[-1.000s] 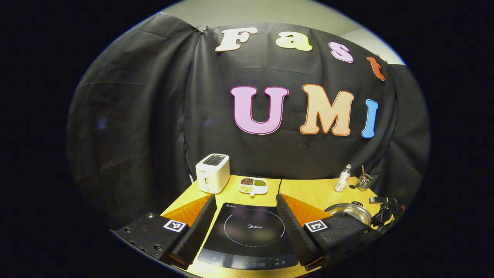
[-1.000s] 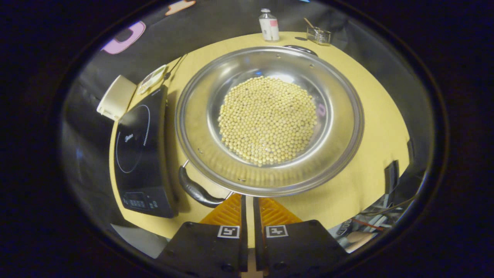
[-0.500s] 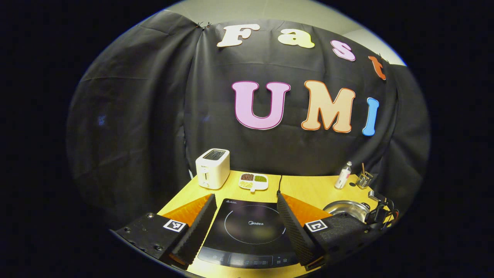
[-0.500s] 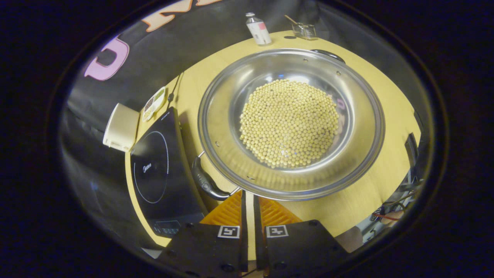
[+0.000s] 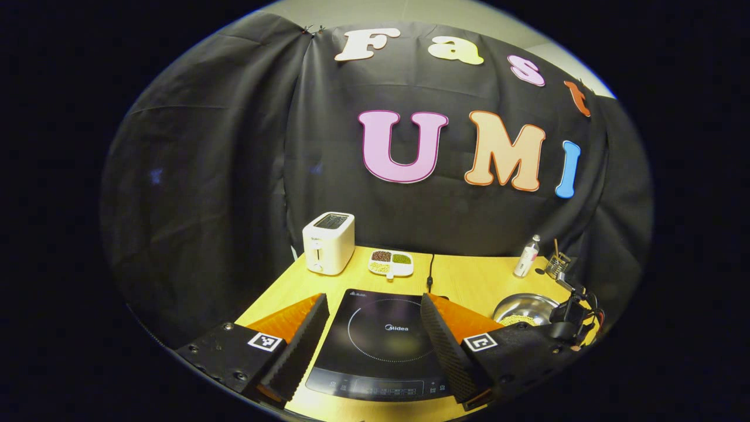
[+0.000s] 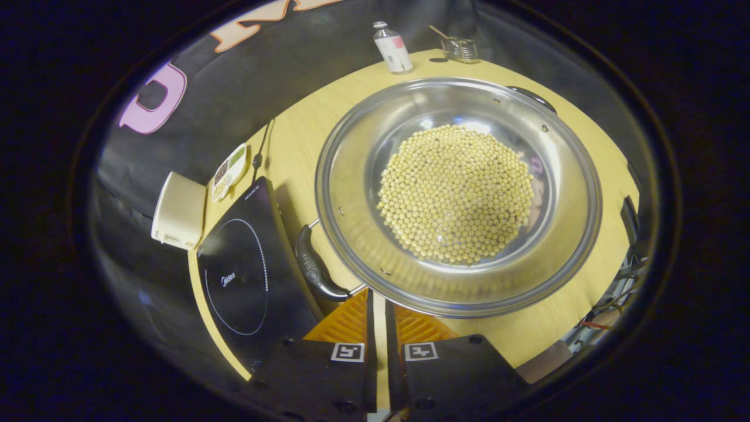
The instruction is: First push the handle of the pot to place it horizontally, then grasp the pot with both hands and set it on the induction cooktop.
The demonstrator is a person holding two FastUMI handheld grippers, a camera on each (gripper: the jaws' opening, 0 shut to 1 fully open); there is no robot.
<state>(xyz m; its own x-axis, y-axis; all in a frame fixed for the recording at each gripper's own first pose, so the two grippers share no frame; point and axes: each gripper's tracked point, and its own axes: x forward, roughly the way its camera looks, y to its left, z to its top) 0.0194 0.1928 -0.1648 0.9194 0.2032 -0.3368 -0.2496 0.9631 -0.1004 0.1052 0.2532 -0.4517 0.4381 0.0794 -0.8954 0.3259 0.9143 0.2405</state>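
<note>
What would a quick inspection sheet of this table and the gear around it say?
Surface: yellow wooden table.
Job's things: round steel pot of pale beans, beside the black induction cooktop; black pot handle faces the cooktop.
Clutter: white toaster, divided white dish, small bottle, glass cup.
Grippers: left tongs open above the cooktop; right tongs nearly closed, near the pot's rim.
Cables: black cord behind the cooktop.
Surroundings: black cloth wall.
</note>
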